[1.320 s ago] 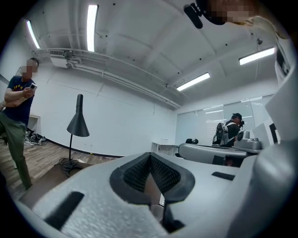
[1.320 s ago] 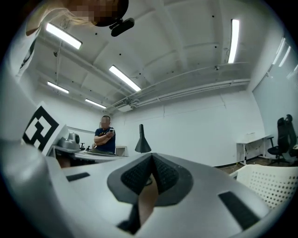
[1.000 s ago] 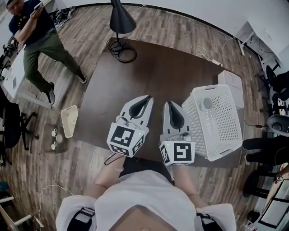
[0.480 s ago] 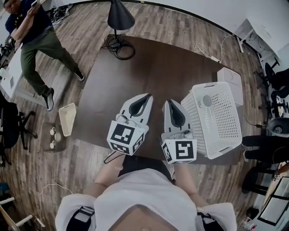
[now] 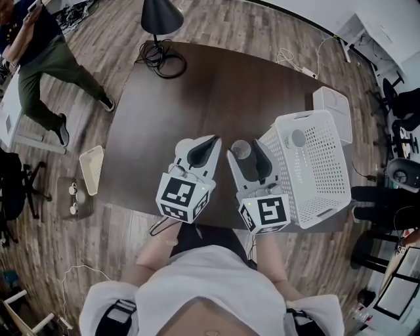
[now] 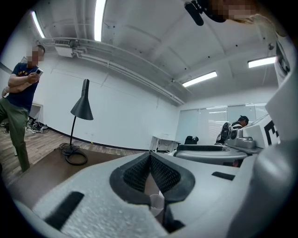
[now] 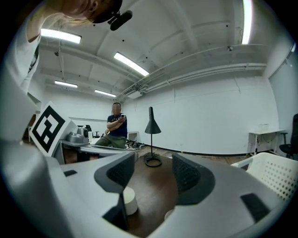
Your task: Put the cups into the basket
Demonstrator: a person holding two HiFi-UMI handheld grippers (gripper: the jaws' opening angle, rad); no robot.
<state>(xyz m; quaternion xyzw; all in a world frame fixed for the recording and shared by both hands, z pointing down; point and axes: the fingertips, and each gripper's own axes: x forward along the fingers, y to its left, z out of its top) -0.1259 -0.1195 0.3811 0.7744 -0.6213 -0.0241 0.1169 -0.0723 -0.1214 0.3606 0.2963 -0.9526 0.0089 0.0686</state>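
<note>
My right gripper (image 5: pixel 247 147) (image 7: pixel 153 161) hovers over the dark table (image 5: pixel 197 85) just left of the white perforated basket (image 5: pixel 315 177). Its jaws are opening; a small pale cup (image 5: pixel 240 150) (image 7: pixel 128 200) stands between them, untouched by the pads. A second round rim (image 7: pixel 169 214) peeks out low by the right jaw. One cup (image 5: pixel 297 138) lies inside the basket near its far end. My left gripper (image 5: pixel 209 146) (image 6: pixel 150 156) sits beside the right one, shut, with a cup (image 6: pixel 156 202) showing below its closed pads.
A black floor lamp (image 5: pixel 159 14) (image 7: pixel 152 126) with coiled cable stands at the table's far left corner. A white lidded box (image 5: pixel 333 106) sits beyond the basket. A person (image 5: pixel 39 46) stands on the wood floor far left; a small white basket (image 5: pixel 90 169) lies on the floor.
The right gripper's jaws, shut in the earlier frames, have parted and a cup now shows between them. The left gripper has stayed shut in place.
</note>
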